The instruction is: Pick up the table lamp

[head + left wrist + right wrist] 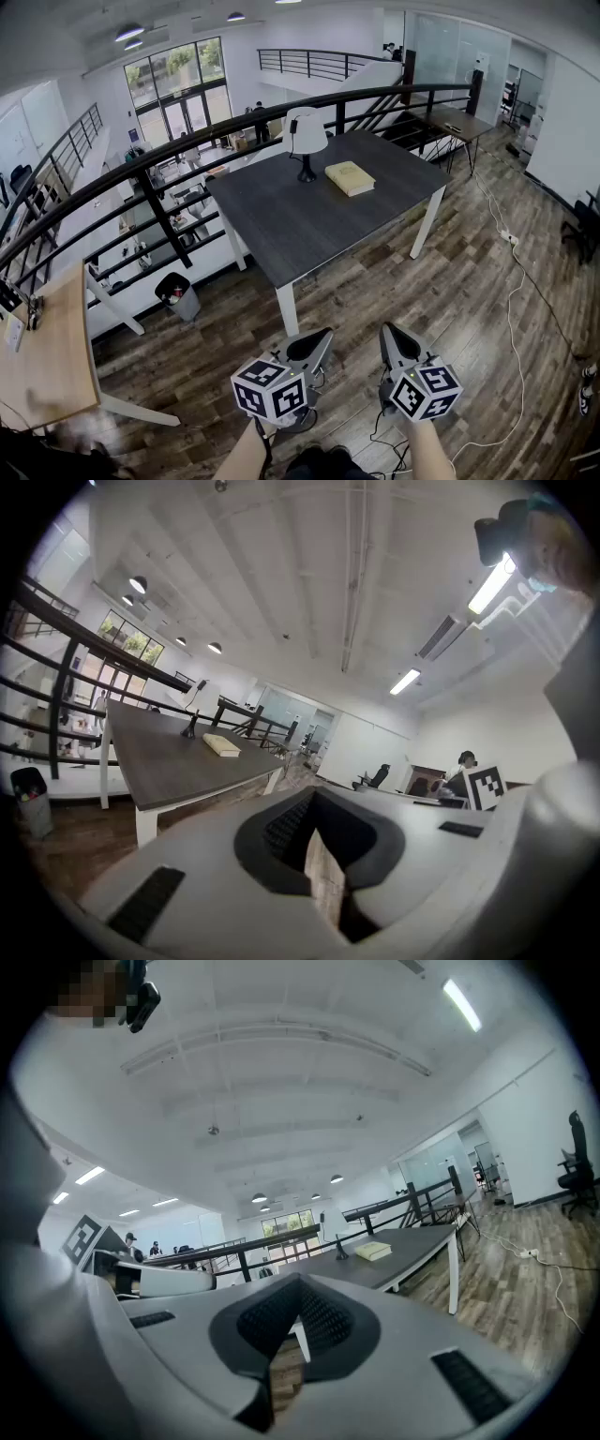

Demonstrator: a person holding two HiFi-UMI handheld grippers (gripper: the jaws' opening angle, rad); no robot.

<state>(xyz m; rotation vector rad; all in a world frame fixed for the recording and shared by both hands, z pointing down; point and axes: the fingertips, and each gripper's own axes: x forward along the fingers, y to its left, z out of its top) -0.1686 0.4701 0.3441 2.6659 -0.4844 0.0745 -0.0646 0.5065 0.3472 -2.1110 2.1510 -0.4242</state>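
Observation:
The table lamp (306, 139), with a white shade on a black stem and base, stands upright at the far edge of the dark grey table (300, 234). It shows small and distant in the left gripper view (192, 724) and the right gripper view (339, 1247). My left gripper (319, 339) and right gripper (392, 334) hang side by side above the wooden floor, well short of the table's near corner. Each has its jaws shut with nothing between them, as seen on the left gripper (315, 834) and the right gripper (298, 1324).
A yellowish book (350, 178) lies on the table just right of the lamp. A black railing (141, 173) runs behind the table. A light wooden desk (47, 361) stands at the left with a bin (178, 296) nearby. A white cable (511, 291) trails over the floor at the right.

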